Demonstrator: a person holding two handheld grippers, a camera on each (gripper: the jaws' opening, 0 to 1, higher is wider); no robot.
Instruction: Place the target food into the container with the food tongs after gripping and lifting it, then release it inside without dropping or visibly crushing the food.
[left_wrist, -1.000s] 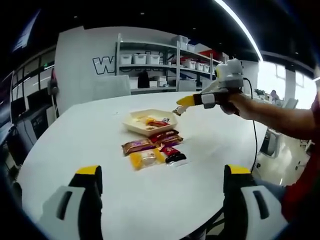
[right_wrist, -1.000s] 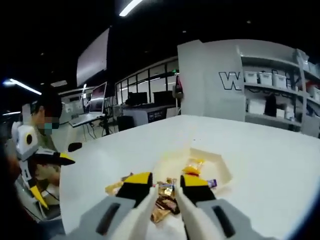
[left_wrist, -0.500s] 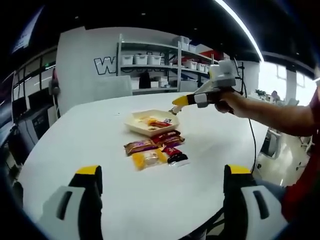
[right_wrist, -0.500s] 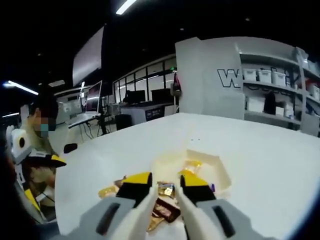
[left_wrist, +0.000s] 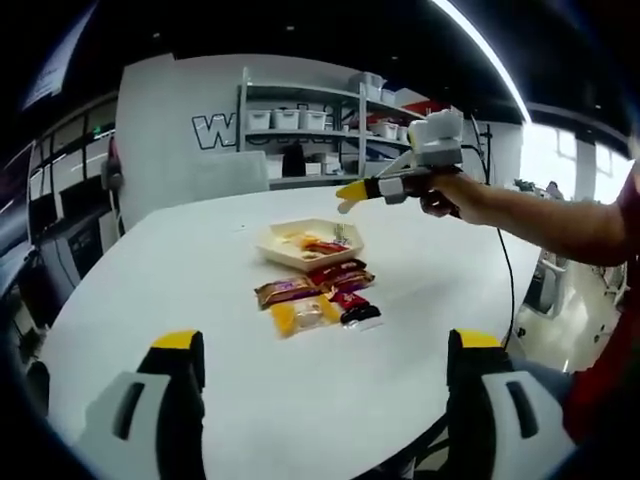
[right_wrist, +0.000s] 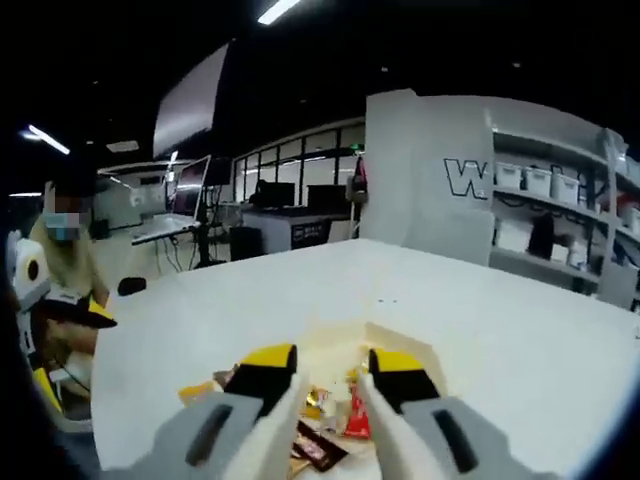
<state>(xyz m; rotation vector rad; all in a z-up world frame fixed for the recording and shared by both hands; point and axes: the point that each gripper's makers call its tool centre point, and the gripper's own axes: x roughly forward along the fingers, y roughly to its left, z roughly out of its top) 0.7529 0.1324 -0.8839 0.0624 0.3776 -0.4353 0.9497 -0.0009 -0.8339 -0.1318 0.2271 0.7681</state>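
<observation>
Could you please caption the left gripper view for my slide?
Right claw hovers above the tray; snack packets lie beside it.

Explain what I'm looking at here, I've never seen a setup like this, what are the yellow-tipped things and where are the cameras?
A person holds a two-jaw tool in each hand, and a fisheye camera rides on each. In the left gripper view, the left tool hangs wide open over a white table; the right tool reaches in above a cream tray holding snacks. Wrapped snack packets lie beside the tray. The right gripper view looks down between its own nearly closed jaws; whether they hold anything is unclear.
</observation>
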